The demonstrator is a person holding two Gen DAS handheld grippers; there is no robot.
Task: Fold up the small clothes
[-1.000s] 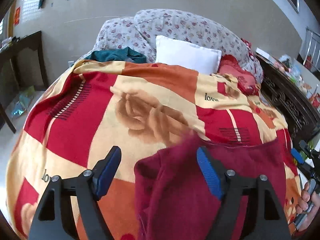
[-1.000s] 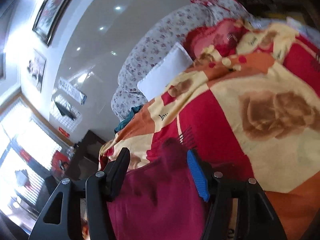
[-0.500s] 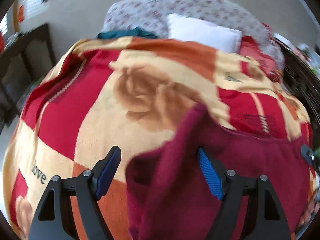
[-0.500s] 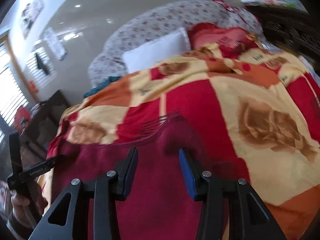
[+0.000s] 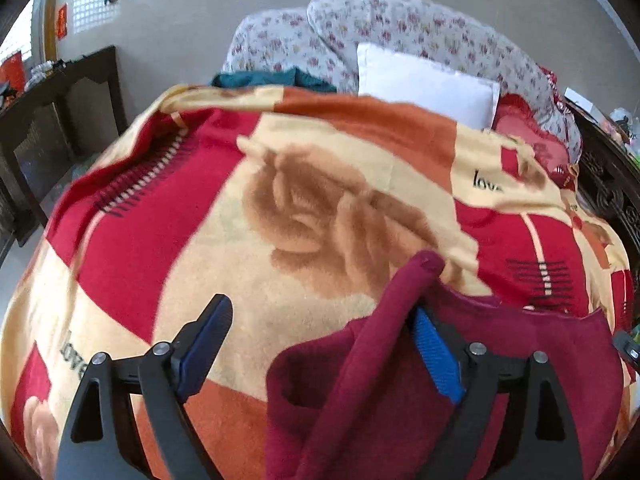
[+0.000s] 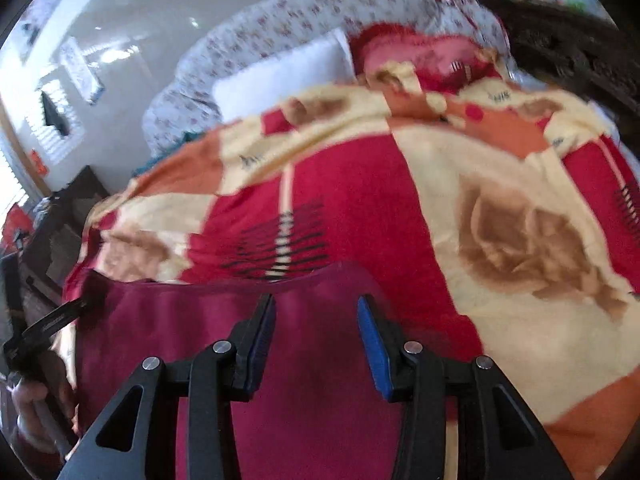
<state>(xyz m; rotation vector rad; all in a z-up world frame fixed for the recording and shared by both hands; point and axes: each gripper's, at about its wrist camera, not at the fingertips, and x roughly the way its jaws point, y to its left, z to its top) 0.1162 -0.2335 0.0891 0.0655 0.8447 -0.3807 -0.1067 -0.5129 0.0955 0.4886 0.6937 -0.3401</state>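
1. The garment (image 5: 500,360), dark red, lies on the blanket (image 5: 224,240) at the near edge of the bed, spread toward the right.
2. The left gripper (image 5: 320,344) is wide open. A raised fold of the garment is draped over its right finger (image 5: 436,360); nothing is clamped.
3. The right gripper (image 6: 316,340) is partly open above the garment (image 6: 180,340), with cloth visible between the fingers. Whether the pads touch the cloth cannot be told.
4. Risk: the draped fold is judged likely to slide off the left finger if the gripper is moved before being closed, as it is only hung there.
5. Risk: the fleecy blanket may be caught with the garment if the fingers are closed low, as both are soft and lie in contact.
6. Risk: an uneven fold is likely if one corner is lifted while the other is unsecured.
7. Surroundings: a white pillow (image 5: 428,80) and a teal cloth (image 5: 276,80) lie at the far end, well apart from the garment. Dark furniture (image 5: 60,120) stands to the left.
8. Nothing is seen obstructing the fold area.
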